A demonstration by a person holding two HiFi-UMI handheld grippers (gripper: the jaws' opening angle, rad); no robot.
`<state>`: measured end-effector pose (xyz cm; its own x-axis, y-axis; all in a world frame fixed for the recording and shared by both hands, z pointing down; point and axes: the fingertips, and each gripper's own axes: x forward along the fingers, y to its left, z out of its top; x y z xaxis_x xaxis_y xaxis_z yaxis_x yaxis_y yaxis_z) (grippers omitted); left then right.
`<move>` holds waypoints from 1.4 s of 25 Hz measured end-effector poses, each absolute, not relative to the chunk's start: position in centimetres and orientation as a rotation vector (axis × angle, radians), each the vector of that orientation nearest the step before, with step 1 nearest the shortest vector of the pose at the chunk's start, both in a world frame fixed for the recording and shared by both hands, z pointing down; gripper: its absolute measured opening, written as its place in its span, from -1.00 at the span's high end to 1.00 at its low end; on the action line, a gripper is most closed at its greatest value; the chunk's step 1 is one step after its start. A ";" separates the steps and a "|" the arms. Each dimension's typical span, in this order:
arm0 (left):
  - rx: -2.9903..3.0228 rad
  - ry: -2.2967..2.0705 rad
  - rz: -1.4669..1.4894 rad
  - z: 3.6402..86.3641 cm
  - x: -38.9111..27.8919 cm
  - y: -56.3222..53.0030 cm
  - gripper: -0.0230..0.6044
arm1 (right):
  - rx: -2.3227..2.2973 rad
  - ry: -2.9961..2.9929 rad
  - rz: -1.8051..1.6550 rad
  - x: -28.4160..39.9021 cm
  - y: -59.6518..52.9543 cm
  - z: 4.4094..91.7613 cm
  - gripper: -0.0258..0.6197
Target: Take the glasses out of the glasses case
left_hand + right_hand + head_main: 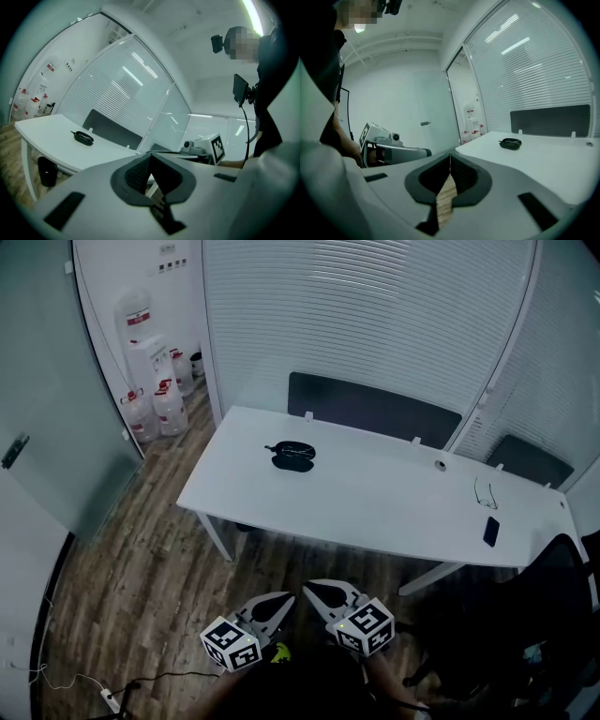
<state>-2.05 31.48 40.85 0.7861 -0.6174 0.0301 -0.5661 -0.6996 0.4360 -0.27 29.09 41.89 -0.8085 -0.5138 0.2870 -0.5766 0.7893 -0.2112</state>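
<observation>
Case (pixel 292 457) sits loose on the bench (pixel 375 495), well apart from left claw (pixel 284 600) and right claw (pixel 312 590), both closed empty, so a clumsy grab could skid it.

Glasses case (pixel 292 457) on table (pixel 375 507) left, perhaps loose glasses (pixel 485 493), phone (pixel 490 532) right

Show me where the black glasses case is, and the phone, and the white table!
glasses case (pixel 292 457): head view, the middle of its dark top.
phone (pixel 490 532): head view, the middle of its dark face.
table (pixel 375 495): head view, a bare white patch of its top.
</observation>
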 end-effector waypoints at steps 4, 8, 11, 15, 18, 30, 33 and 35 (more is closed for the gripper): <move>2.552 -0.876 -0.168 40.9 -2.6 31.8 0.90 | 0.862 -2.752 0.415 -0.9 29.5 42.1 0.87; 2.557 -0.845 -0.159 41.0 -2.3 31.9 0.90 | 0.883 -2.723 0.430 -0.6 29.8 42.9 0.87; 2.556 -0.841 -0.155 41.1 -2.5 32.0 0.90 | 0.898 -2.700 0.438 -0.6 29.7 43.4 0.87; 2.543 -0.866 -0.160 41.3 -3.0 31.8 0.89 | 0.895 -2.695 0.430 -1.1 29.3 43.3 0.86; 2.539 -0.892 -0.158 41.2 -3.6 31.3 0.89 | 0.882 -2.691 0.422 -1.6 28.7 43.2 0.86; 2.518 -0.962 -0.166 40.8 -5.5 29.1 0.89 | 0.823 -2.684 0.422 -3.3 26.6 43.3 0.86; 2.514 -0.962 -0.164 40.9 -5.6 28.4 0.90 | 0.808 -2.680 0.420 -3.6 26.0 43.6 0.86; 2.515 -0.958 -0.157 40.9 -5.6 27.9 0.89 | 0.797 -2.678 0.419 -3.8 25.5 43.7 0.86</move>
